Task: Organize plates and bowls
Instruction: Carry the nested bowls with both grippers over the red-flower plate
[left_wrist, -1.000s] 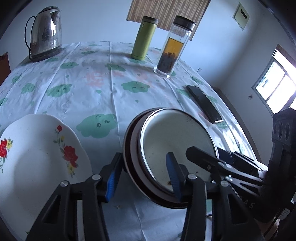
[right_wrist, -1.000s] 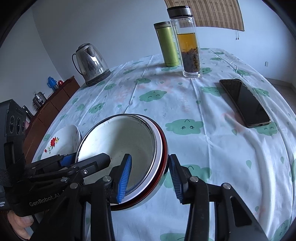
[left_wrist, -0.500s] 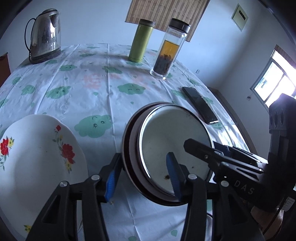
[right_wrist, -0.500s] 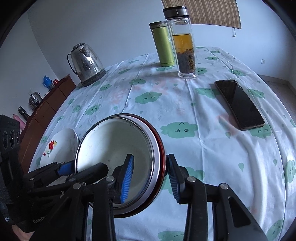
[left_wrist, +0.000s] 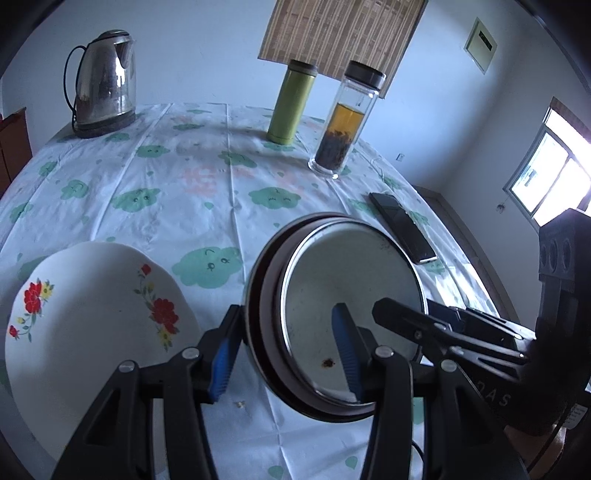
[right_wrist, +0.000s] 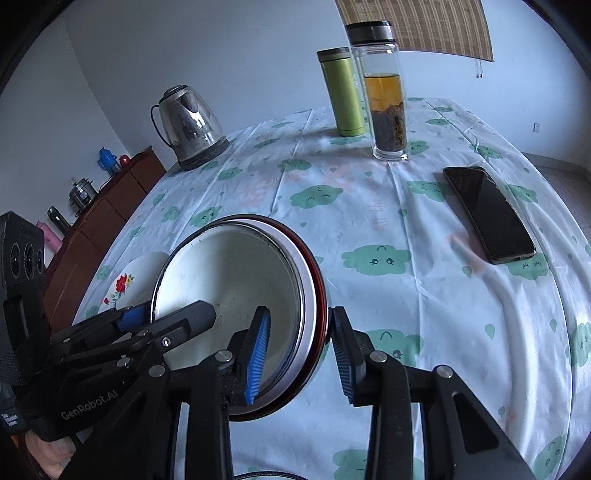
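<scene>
Bowls (left_wrist: 351, 310), 2 of them nested, a white enamel one inside a dark red-rimmed one, are up off the cloud-print tablecloth (left_wrist: 207, 206) and tipped on edge, opening facing the near side. Left gripper (left_wrist: 284, 354) angles down from the near edge, jaws clamped across the stack's left rim, 1 pad outside, 1 inside. Right gripper (right_wrist: 299, 350) also slopes downward, and its jaws have just been closing on the right rim, pads pressing both faces. Flowered plate (left_wrist: 92, 325) lies flat to the left. Kettle (left_wrist: 105, 96), green flask (left_wrist: 291, 103), tea bottle (left_wrist: 343, 125) stand far; phone (right_wrist: 487, 214) lies right.
</scene>
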